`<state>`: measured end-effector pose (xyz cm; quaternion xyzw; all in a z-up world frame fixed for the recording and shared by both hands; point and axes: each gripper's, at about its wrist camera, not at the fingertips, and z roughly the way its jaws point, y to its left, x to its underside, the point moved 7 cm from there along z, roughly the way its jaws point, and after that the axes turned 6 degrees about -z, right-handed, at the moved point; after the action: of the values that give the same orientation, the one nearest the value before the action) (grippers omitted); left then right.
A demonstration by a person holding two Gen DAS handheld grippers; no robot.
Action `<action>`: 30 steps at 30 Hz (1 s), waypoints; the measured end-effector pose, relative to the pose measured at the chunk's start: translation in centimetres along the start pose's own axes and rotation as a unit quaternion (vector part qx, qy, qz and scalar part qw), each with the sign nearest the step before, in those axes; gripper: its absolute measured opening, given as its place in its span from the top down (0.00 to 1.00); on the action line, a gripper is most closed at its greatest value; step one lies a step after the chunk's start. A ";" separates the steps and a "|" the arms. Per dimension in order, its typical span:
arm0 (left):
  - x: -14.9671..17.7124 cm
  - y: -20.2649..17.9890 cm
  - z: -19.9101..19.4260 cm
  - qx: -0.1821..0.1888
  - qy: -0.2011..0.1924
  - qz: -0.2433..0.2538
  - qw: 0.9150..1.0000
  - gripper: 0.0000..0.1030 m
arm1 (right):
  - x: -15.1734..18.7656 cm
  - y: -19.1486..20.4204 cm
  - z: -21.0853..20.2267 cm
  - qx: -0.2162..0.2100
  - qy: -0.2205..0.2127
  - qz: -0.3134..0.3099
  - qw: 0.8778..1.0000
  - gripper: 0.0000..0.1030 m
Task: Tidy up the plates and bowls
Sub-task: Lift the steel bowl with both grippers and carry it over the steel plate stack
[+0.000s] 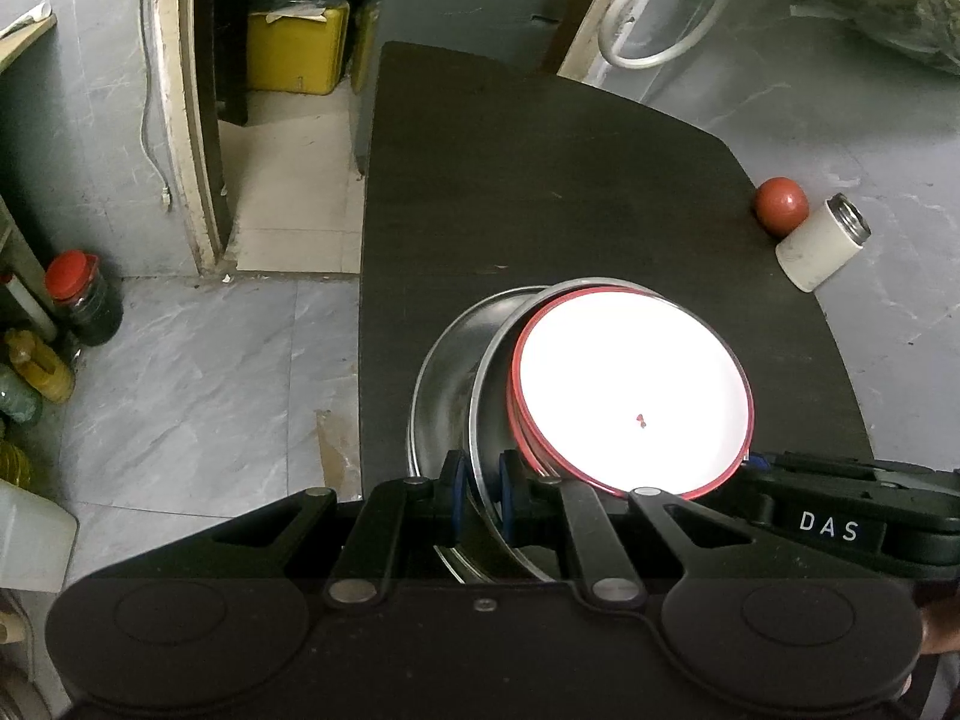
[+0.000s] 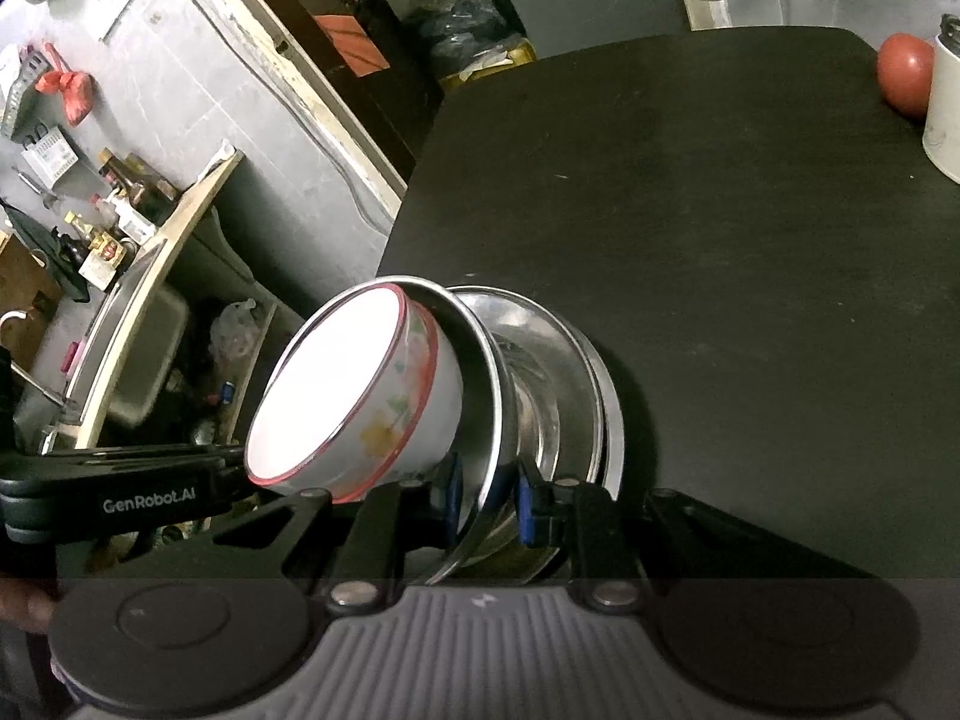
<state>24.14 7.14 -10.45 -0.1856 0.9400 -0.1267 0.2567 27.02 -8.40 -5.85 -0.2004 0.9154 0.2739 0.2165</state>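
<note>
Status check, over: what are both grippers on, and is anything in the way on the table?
Left gripper and right gripper both clamped on steel plate rim. White bowl nested in stack. Red ball and white canister at far table edge, clear.

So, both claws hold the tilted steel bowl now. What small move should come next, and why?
Probably level it and lower it onto the dark table. The left claw and right claw both pinch the rim of the steel bowl, and the white bowl nested inside leans steeply, so it could slide out.
</note>
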 end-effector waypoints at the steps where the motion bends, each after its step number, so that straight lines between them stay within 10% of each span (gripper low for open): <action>1: 0.0 0.0 0.1 0.000 -0.001 0.000 1.000 0.90 | 0.1 0.0 0.0 0.001 0.001 0.000 1.000 0.80; 30: 0.0 0.2 0.6 -0.011 -0.009 -0.008 1.000 0.89 | -0.2 -0.2 0.9 0.006 0.000 -0.006 1.000 0.81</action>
<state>24.40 7.17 -11.05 -0.1974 0.9375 -0.1168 0.2618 27.52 -8.02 -6.54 -0.2047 0.9158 0.2673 0.2191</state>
